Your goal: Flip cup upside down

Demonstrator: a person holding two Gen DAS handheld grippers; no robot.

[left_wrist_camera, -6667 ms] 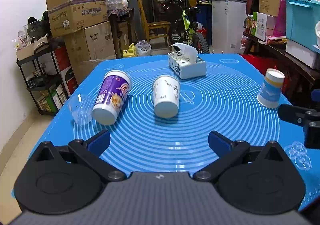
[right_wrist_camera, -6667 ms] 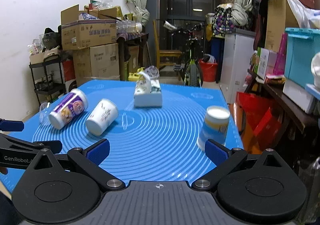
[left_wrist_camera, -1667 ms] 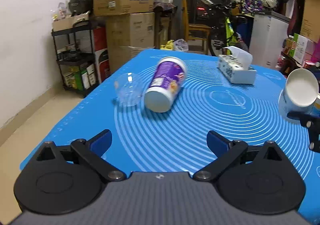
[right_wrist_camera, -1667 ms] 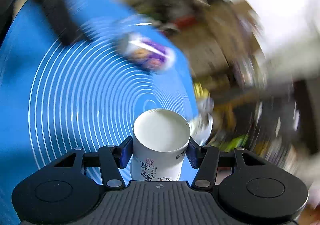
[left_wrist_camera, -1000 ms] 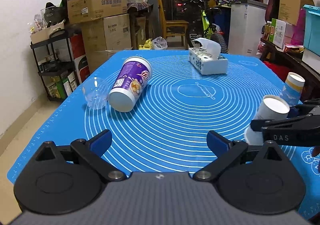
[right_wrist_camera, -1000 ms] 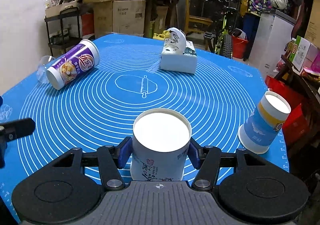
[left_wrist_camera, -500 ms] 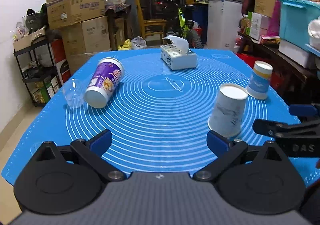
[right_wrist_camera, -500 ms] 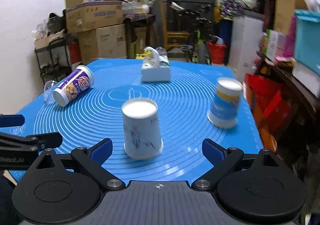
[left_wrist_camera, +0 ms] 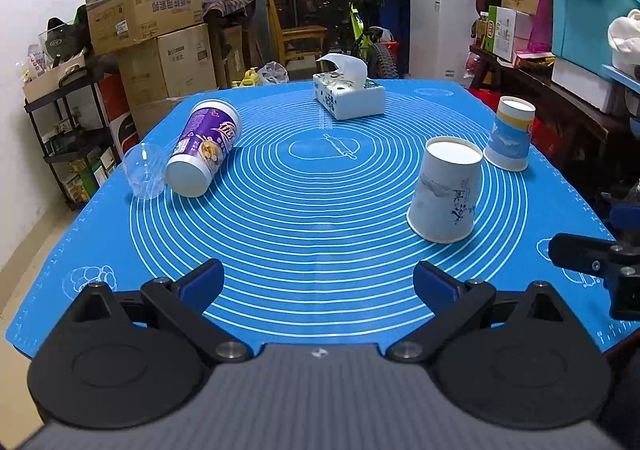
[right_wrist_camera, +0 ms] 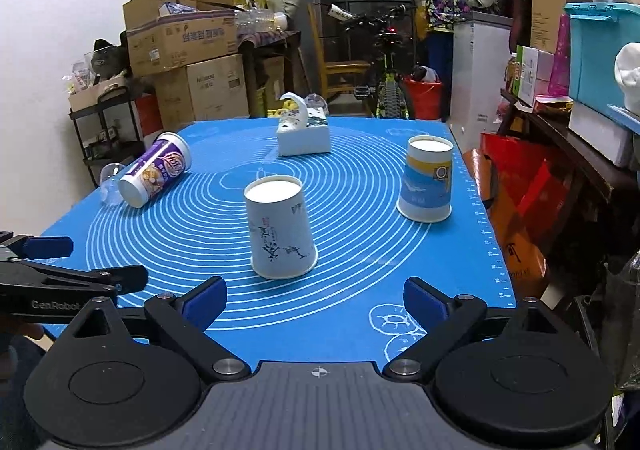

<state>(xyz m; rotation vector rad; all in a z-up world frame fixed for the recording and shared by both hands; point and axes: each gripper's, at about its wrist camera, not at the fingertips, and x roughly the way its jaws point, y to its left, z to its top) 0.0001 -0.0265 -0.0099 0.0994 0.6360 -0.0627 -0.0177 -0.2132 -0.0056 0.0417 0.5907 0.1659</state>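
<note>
A white paper cup with ink drawings (left_wrist_camera: 444, 190) (right_wrist_camera: 280, 228) stands upside down on the blue mat (left_wrist_camera: 320, 234) (right_wrist_camera: 360, 250). A blue and yellow cup (left_wrist_camera: 510, 134) (right_wrist_camera: 427, 178) stands upside down behind it to the right. A purple cup (left_wrist_camera: 204, 148) (right_wrist_camera: 156, 174) lies on its side at the left, next to a clear plastic cup (left_wrist_camera: 144, 170) (right_wrist_camera: 109, 186). My left gripper (left_wrist_camera: 318, 280) and right gripper (right_wrist_camera: 314, 300) are both open and empty, near the mat's front edge.
A tissue box (left_wrist_camera: 350, 96) (right_wrist_camera: 304, 134) stands at the back of the mat. Cardboard boxes (left_wrist_camera: 148, 18), a bicycle (right_wrist_camera: 384, 82) and a cluttered shelf (left_wrist_camera: 560, 50) surround the table. The other gripper shows at each view's edge.
My right gripper carried the white cup, set it upside down on the mat, opened, and has drawn back from it. The left gripper stayed open.
</note>
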